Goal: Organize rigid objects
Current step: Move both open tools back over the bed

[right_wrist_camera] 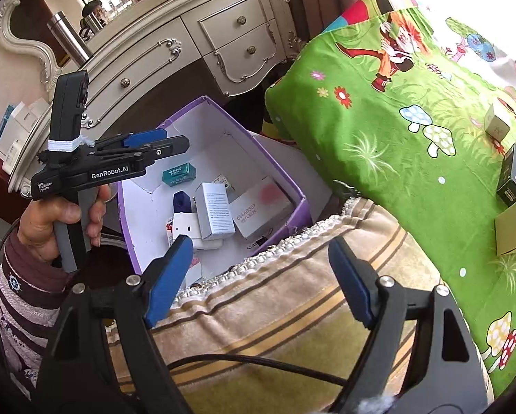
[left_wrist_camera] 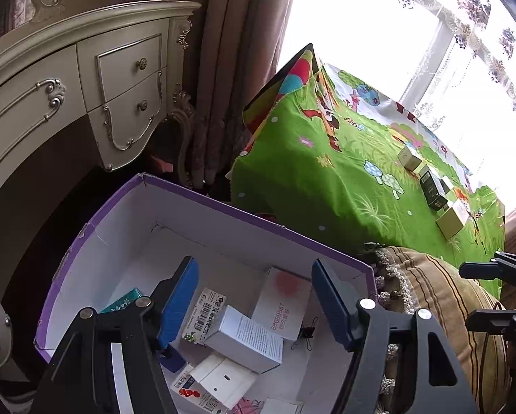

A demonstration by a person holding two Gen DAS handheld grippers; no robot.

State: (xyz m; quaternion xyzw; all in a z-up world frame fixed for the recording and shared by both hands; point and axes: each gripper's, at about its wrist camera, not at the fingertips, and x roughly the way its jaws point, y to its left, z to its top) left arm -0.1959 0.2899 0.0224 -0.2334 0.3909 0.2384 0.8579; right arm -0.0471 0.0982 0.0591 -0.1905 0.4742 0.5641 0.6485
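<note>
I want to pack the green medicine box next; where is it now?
The small green box is already inside the purple storage box, near its far-left wall in the right wrist view, left of the upright grey box.

A: What carries the boxes?
B: A bed under a green cartoon sheet (right_wrist_camera: 378, 145). At about 3 o'clock in the right wrist view, 3 small boxes lie on it: a pale cube (right_wrist_camera: 496, 125), a dark box (right_wrist_camera: 514, 172) and a cream box (right_wrist_camera: 514, 229).
A: Anything else?
B: A striped tan cushion (right_wrist_camera: 275, 296) at 6 o'clock, its beaded edge touching the purple box (right_wrist_camera: 137, 241).
</note>
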